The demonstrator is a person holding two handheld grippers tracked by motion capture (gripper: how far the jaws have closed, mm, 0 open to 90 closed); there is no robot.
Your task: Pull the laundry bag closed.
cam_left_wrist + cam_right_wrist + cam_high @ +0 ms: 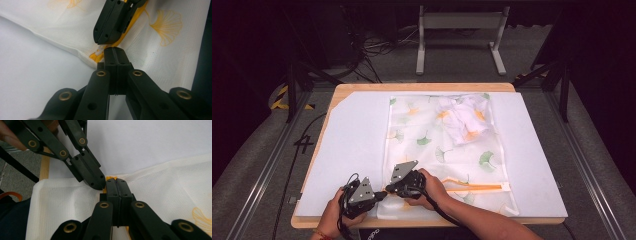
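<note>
On the white table (pixel 352 150), at 6 o'clock, the left gripper (pixel 114 53) and right gripper (pixel 116 183) sit clamped together on the mesh bag's (pixel 412 125) orange zipper (pixel 477 188), likely bracing it to slide.

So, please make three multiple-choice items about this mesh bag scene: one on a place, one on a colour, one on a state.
1. Where in the mesh bag does the crumpled white cloth lie?
A. at the far end, away from the person
B. at the near end, beside the zipper
C. outside it, on the white board

2. What colour is the bag's zipper?
A. green
B. orange
C. black

3. How do the jaws of the left claw and the right claw stand?
A. both wide open
B. left open, right shut
C. both shut

Answers:
1 A: the high view shows the cloth bunched near the bag's far right corner.
2 B: an orange strip runs along the bag's near end.
3 C: in each claw's own view the two jaws meet with no gap, at the bag's orange corner.
</note>
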